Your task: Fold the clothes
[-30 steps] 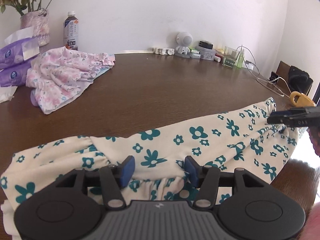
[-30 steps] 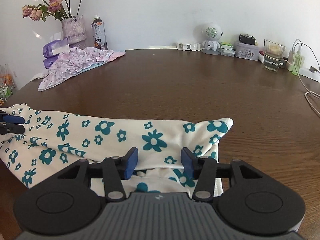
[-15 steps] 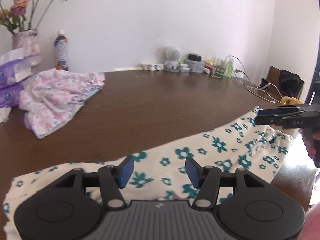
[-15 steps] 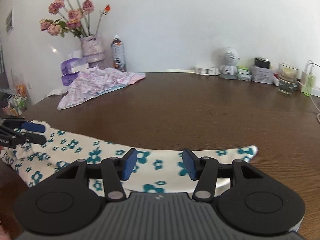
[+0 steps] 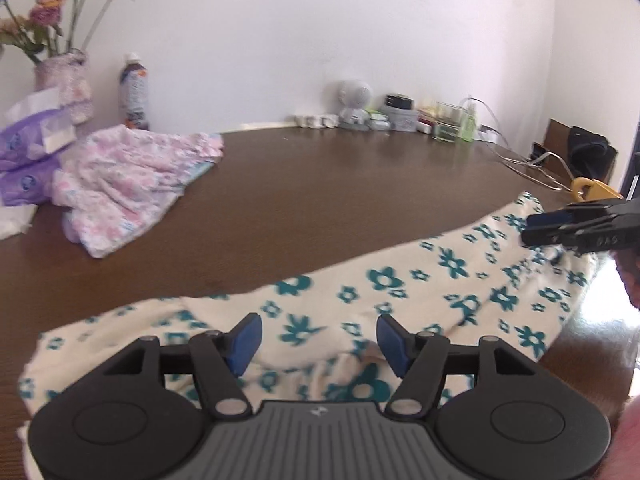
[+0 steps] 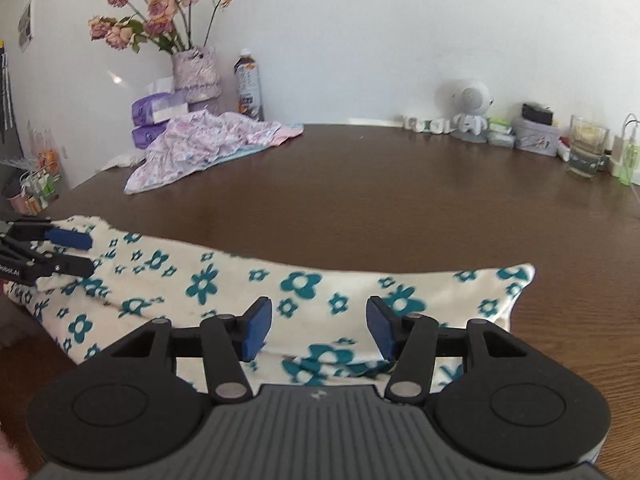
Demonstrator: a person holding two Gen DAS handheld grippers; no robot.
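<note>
Far beyond the fingers, a vase point(image 6: 195, 74) holds dried roses point(image 6: 154, 12). Beneath both spread-open grippers, left gripper point(image 5: 319, 340) and right gripper point(image 6: 318, 329), lies the cream garment point(image 6: 248, 300) with teal flowers, stretched long across the table point(image 6: 400, 204).

My left gripper's point(image 5: 319, 340) housing hides the near edge of the floral garment point(image 5: 400, 288), its print blurred there; my right gripper point(image 5: 532, 228) is cut off by that frame's right edge; the bottle's point(image 6: 248, 84) label is too blurred to read.
</note>
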